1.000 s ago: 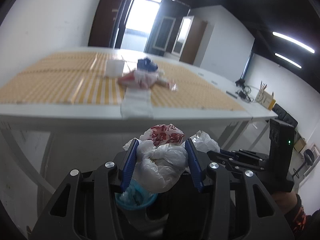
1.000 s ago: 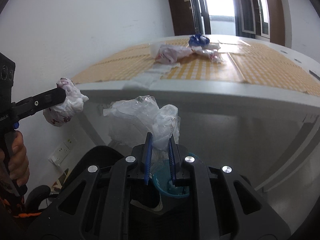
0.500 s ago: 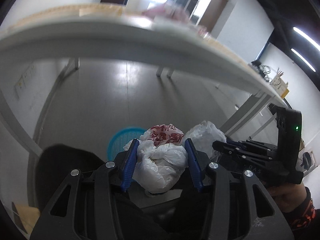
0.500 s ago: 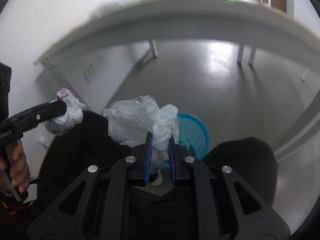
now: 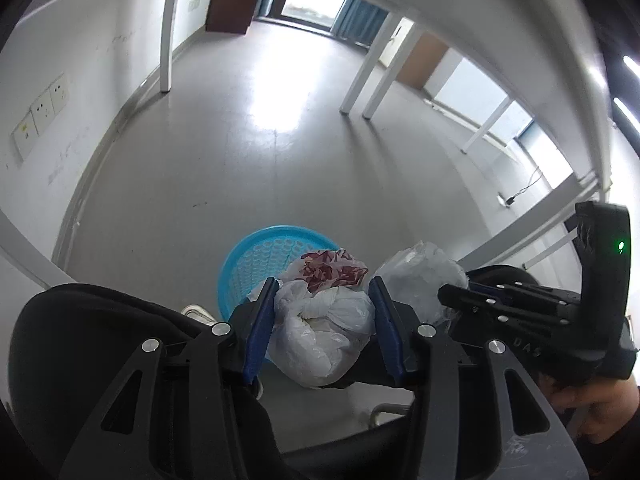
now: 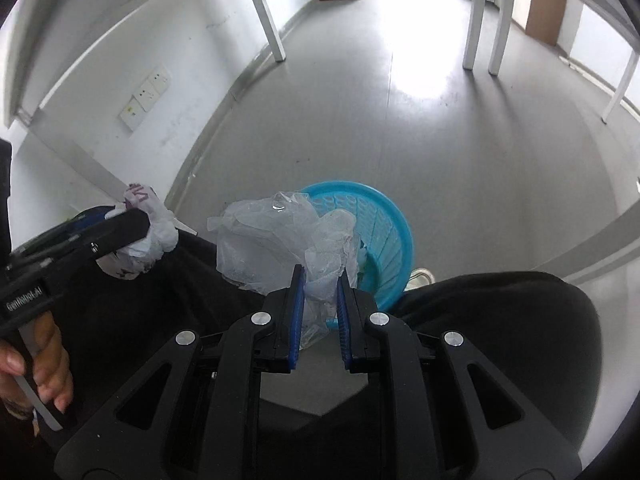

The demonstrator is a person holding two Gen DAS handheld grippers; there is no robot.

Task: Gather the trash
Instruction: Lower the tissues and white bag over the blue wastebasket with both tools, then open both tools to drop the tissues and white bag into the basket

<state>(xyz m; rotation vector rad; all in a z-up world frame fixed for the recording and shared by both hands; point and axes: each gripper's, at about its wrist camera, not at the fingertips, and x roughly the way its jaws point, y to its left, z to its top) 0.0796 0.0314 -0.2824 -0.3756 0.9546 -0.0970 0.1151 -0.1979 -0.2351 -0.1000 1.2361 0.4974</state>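
Observation:
My left gripper (image 5: 325, 292) is shut on a knotted white plastic bag (image 5: 324, 328) with a red-and-white printed wrapper on top. The bag hangs above a blue plastic basket (image 5: 256, 264) standing on the grey floor. My right gripper (image 6: 319, 280) is shut on a crumpled clear plastic bag (image 6: 272, 240), held just left of and above the same blue basket (image 6: 384, 236). In the right wrist view the left gripper (image 6: 132, 226) shows at the left with its white bag (image 6: 148, 240). The right gripper (image 5: 452, 292) and its clear bag (image 5: 420, 276) appear at the right of the left wrist view.
White table legs (image 5: 165, 28) stand on the floor ahead, under the table's edge (image 5: 520, 20). The person's dark-clothed knees (image 6: 500, 320) flank the basket. Wall sockets (image 6: 146, 96) sit low on the left wall. A shoe (image 6: 420, 278) shows beside the basket.
Both grippers have dropped from table height to below the table's edge and tipped downward. The table top has left view; the floor and blue basket fill it. Both bags stay gripped.

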